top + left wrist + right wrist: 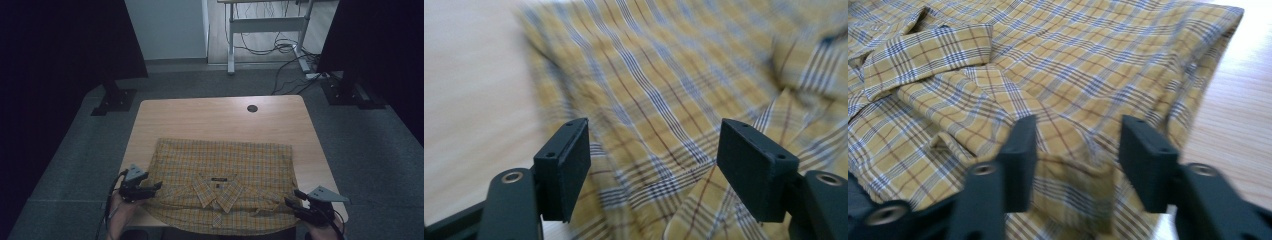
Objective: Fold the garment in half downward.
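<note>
High view overlooks the shirt [220, 187]; 2 gripper views close in.

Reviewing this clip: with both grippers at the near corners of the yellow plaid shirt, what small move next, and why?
Probably draw both grippers back clear: the left gripper and right gripper stand open over the folded yellow plaid cotton shirt, which lies on the light wooden table.

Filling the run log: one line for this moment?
shirt: folded flat on table | left gripper: open | right gripper: open | nothing held

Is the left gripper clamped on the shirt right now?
No: in the left gripper view the left gripper has its jaws standing wide apart, with the plaid shirt lying loose between them and neither pad pressing it.
</note>
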{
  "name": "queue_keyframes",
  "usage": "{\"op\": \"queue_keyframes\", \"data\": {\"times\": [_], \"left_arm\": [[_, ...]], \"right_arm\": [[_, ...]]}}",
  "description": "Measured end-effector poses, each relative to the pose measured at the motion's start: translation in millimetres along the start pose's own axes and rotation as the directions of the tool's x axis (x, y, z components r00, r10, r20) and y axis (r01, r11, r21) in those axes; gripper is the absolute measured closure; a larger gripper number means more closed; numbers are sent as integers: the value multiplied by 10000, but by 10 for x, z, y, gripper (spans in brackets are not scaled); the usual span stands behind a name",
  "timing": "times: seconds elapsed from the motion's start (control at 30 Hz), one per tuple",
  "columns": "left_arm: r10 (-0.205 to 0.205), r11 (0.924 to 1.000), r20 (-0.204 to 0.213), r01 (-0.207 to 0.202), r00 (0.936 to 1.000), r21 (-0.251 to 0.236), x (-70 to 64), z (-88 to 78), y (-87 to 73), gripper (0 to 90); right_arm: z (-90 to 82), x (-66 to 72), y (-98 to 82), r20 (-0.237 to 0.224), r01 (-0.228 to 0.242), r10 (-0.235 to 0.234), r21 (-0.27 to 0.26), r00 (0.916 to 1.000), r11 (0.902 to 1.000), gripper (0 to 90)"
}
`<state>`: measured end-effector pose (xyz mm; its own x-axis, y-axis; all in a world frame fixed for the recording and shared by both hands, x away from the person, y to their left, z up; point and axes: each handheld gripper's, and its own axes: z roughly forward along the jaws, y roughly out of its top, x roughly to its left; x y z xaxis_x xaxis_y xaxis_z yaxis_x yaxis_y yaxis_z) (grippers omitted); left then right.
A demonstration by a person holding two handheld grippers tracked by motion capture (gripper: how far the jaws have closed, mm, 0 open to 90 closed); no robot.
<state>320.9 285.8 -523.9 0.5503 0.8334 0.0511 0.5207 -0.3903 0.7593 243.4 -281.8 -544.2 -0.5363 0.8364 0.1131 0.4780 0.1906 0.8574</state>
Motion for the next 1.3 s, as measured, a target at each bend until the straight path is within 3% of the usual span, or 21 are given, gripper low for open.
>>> {"op": "queue_keyframes", "data": {"times": [0.07,0.13,0.2,0.27,0.37,0.4,0.47,0.53,0.7,0.9,0.97,1.1,1.17,1.23,1.3], "left_arm": [[83,9984,99,-89,9999,566,-7,166,-29,293],[186,9964,57,-190,9998,830,-10,280,-80,287],[-215,9983,164,206,9996,549,17,290,-106,270],[-121,9985,115,114,9999,530,9,283,-118,270],[-169,9993,2,169,9999,339,-22,286,-146,249],[-196,9994,-38,197,9998,283,-34,286,-153,245],[-225,9995,-94,226,9997,213,-65,286,-163,240],[-201,9997,-141,203,9997,147,-116,286,-169,240],[-127,9999,-205,128,9997,14,-258,306,-163,240],[454,9989,50,-454,9990,81,-446,351,-96,240],[686,9974,353,-693,9970,184,-460,343,-53,240],[632,9978,723,-618,9954,-219,-381,265,129,218],[428,9979,618,-396,9972,-513,-278,258,233,211],[187,9985,673,-152,9976,-531,-161,321,318,208],[157,9997,674,-146,9976,-179,-70,447,367,205]], "right_arm": [[86,48,-7,-84,168,-166,239,9998,9996,374],[196,89,-38,-146,389,-380,691,9992,9969,313],[320,120,-83,-109,739,-731,1446,9973,9867,272],[387,149,-103,140,1292,-1330,1569,9910,9791,264],[434,139,-62,376,1611,-1710,1869,9846,9691,258],[457,113,-55,365,1630,-1726,1862,9843,9689,253],[492,33,-39,212,1259,-1318,1787,9911,9758,251],[523,-41,-13,180,1281,-1333,1765,9909,9759,250],[616,-268,63,381,895,-974,1700,9945,9814,234],[696,-531,139,667,580,-690,1545,9954,9863,233],[713,-579,154,706,542,-654,1507,9954,9871,233],[720,-583,149,832,568,-687,1375,9942,9889,209],[692,-560,158,1000,615,-765,1458,9920,9874,192],[628,-527,193,1048,689,-826,1285,9910,9893,187],[540,-479,251,987,668,-760,936,9922,9934,173]]}}
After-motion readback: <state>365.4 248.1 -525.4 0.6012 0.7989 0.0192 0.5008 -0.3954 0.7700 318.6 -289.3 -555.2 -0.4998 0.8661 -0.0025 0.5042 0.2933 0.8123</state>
